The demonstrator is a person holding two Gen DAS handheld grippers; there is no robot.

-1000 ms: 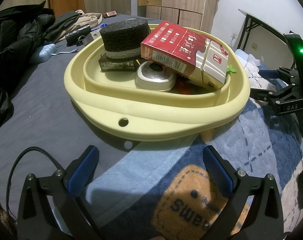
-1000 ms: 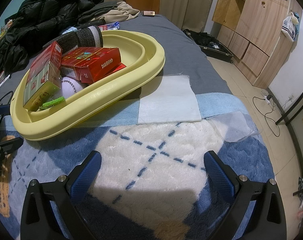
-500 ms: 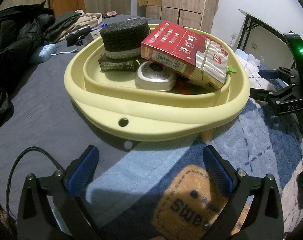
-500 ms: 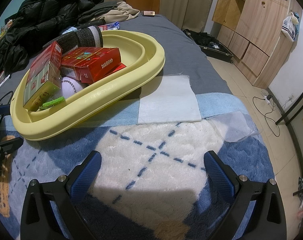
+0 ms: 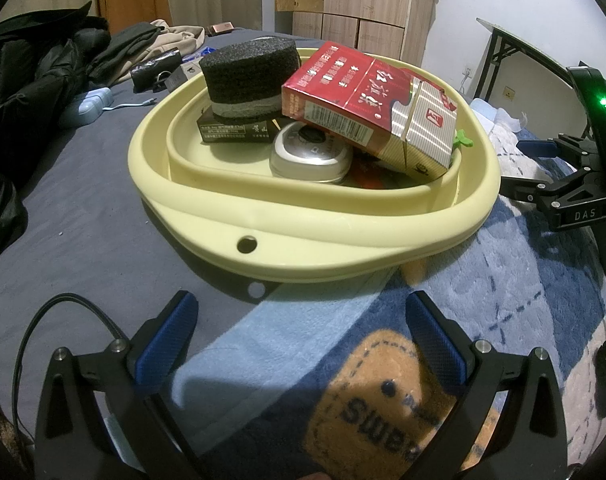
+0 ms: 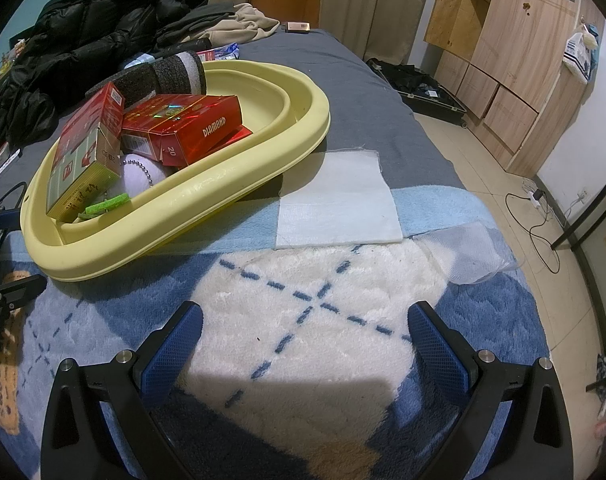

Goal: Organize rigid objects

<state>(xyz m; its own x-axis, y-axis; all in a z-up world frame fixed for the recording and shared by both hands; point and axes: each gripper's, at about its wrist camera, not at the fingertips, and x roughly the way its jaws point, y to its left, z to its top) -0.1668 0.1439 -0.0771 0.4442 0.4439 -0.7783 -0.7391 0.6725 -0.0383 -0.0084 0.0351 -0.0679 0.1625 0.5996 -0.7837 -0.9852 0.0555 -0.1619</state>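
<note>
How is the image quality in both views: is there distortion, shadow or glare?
Left wrist view: strong fisheye bending with dark corners; the yellow basin is sharp, the blanket print between the fingers slightly soft. Right wrist view: same bending; a hard-edged shadow falls on the white blanket; the DIAMOND box shows small glints.

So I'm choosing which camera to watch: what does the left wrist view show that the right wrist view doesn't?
Only the left wrist view shows the silver round tin, the dark flat box under the black foam block, and the hole in the basin's rim.

Only the right wrist view shows the DIAMOND carton, the white cloth square, the bead chain and the open suitcase on the floor.

Both show the yellow basin, the tilted red-and-gold carton, the green clip, and both tools, left and right, open and empty.
</note>
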